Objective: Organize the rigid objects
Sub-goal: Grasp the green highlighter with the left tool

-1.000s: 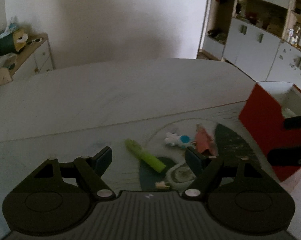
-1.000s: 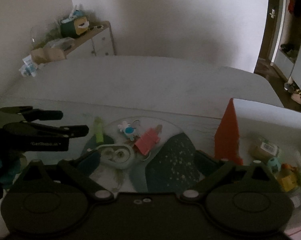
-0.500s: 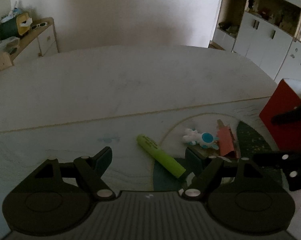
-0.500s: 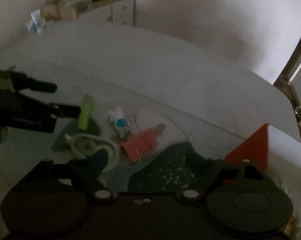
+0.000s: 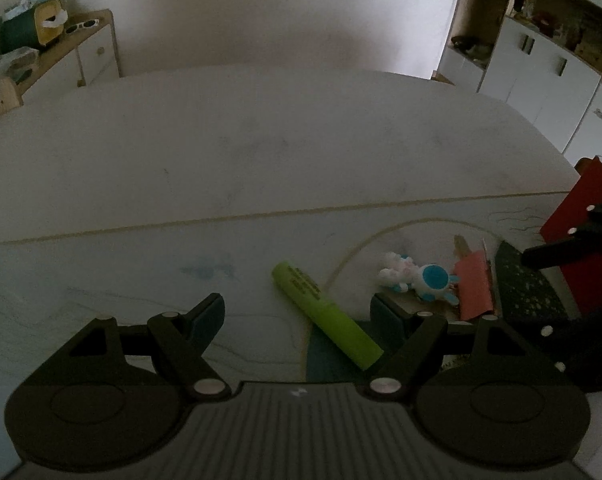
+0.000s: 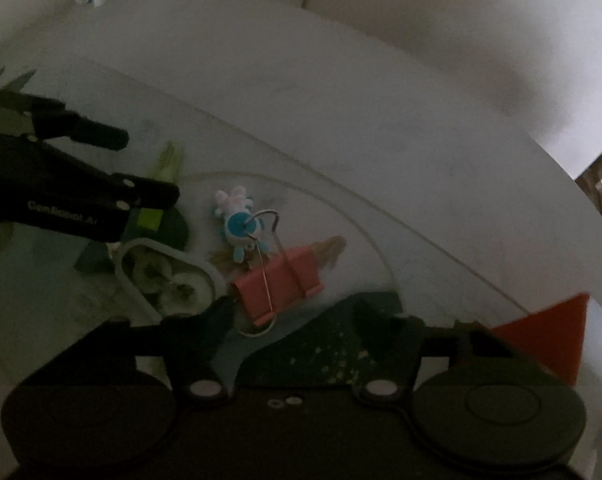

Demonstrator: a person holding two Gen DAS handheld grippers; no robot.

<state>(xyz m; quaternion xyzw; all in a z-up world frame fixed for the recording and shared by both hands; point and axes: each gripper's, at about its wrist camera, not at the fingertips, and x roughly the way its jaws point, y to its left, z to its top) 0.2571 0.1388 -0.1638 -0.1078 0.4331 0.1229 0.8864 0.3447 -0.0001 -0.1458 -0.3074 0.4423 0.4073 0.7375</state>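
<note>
Dimly lit | printed mat [image 5: 101,280] on white table [image 5: 261,140] | left tongs [image 5: 297,316] apart | right tongs [image 6: 305,320] closing, empty

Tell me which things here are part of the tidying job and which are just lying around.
Part of the job: green highlighter, blue-and-white toy figure, pink binder clip, red box.

Just lying about: tissue box, sunglasses, both on the side cabinet.

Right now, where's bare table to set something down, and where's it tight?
Free: the wide plain tabletop behind the mat's pale border line, and the mat's left part, left of the green highlighter. Crowded: the strip from the highlighter past the blue-and-white toy and pink binder clip to the red box.
</note>
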